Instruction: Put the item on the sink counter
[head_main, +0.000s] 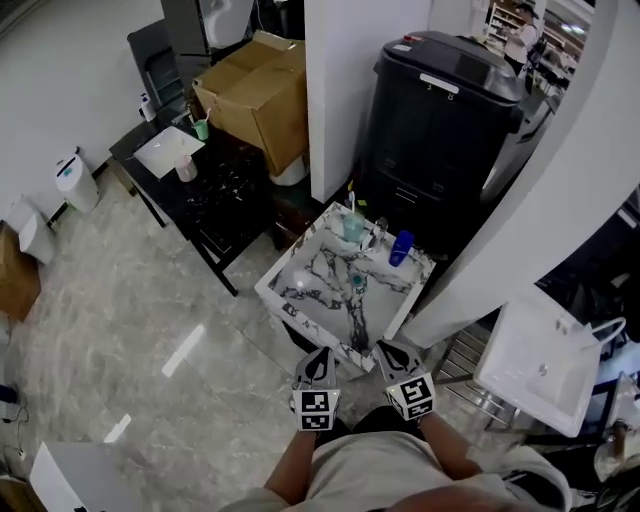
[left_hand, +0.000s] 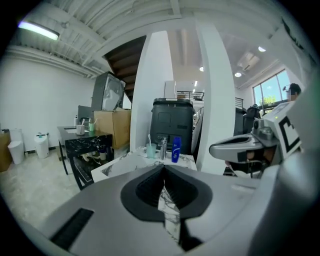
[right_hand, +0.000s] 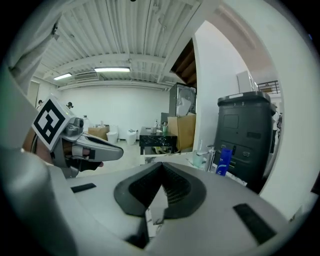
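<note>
Left gripper & right gripper, jaws pressed together, empty, at sink counter's near edge; blue bottle, teal cup on counter's far side, apart from both.

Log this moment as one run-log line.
left gripper: shut, empty | right gripper: shut, empty | sink counter: teal cup, faucet, blue bottle along far edge

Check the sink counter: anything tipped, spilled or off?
Nothing stands out. On the marble sink counter, the teal cup, faucet and blue bottle stand upright along the far edge; no spill visible. The left hand-held gripper and right hand-held gripper are shut and empty.
</note>
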